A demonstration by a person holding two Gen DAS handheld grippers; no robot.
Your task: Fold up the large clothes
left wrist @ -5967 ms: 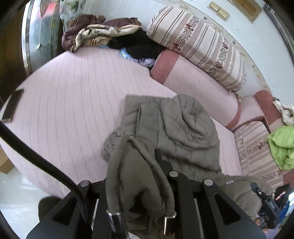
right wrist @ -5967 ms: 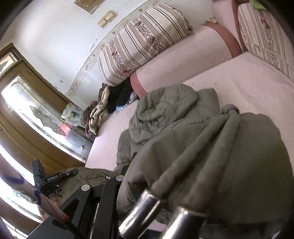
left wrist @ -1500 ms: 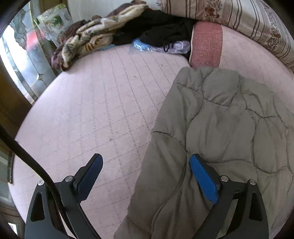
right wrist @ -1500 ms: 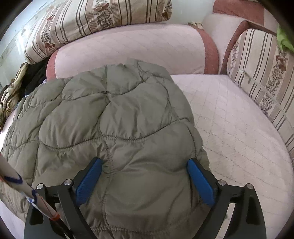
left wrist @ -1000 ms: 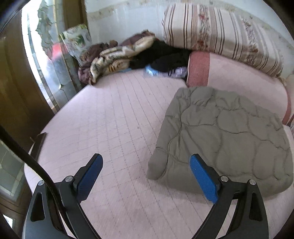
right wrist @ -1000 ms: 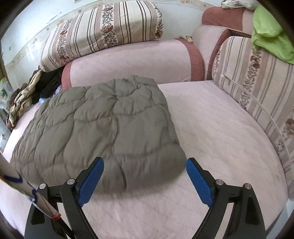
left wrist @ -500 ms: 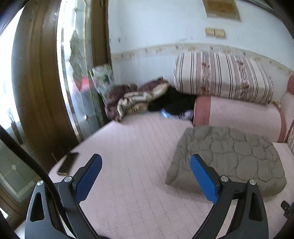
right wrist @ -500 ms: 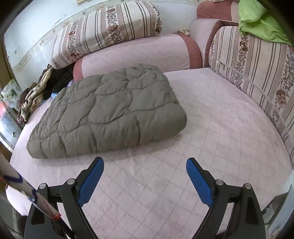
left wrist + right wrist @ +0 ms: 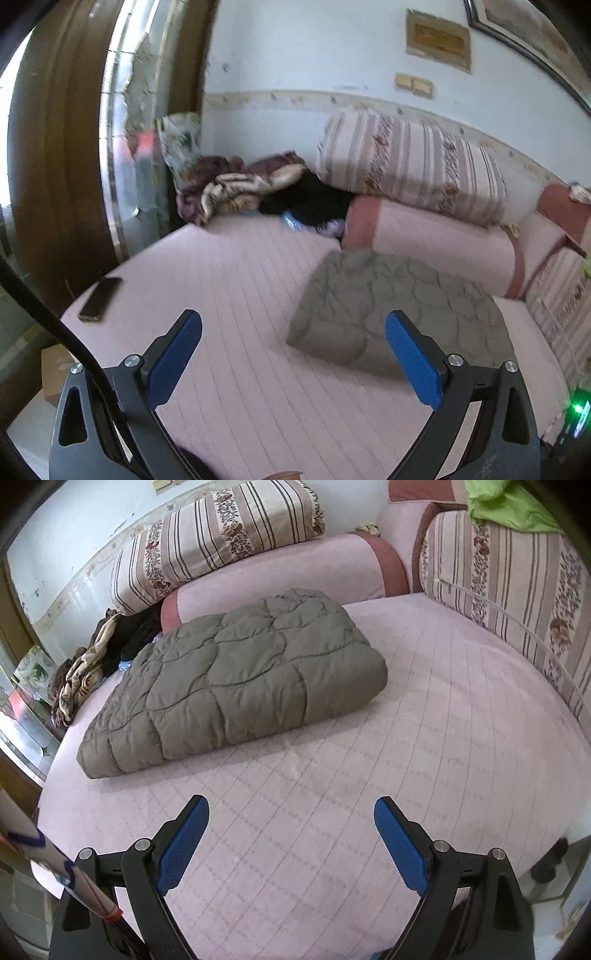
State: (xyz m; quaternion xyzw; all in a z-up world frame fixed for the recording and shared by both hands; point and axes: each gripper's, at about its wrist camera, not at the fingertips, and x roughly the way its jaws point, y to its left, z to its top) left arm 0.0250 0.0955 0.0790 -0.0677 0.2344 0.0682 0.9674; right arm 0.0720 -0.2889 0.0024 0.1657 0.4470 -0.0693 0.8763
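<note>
Left claw [image 9: 293, 338]: jaws spread wide, holding nothing, raised over bare mattress.
Right claw [image 9: 291, 825]: also wide apart and empty, above the mattress near its front edge.
Jacket [image 9: 236, 679]: one grey-green quilted jacket, lying as a flat padded rectangle on the pink mattress [image 9: 424, 738], its far end against the pink bolster [image 9: 280, 590].
Direction: ahead of both claws; forward and to the right of the left one [image 9: 399, 299], forward and slightly left of the right one.
Long axis: runs side to side in front of the claws, angled a little away toward the bolster.
Nearer claw: judging by apparent size, the right; neither touches the jacket.
Progress: the fold looks finished, so I judge no further grab is needed.
Count: two claws, one jacket, one phone [image 9: 99, 299], one heap of other clothes [image 9: 243, 188], one green garment [image 9: 506, 502].
</note>
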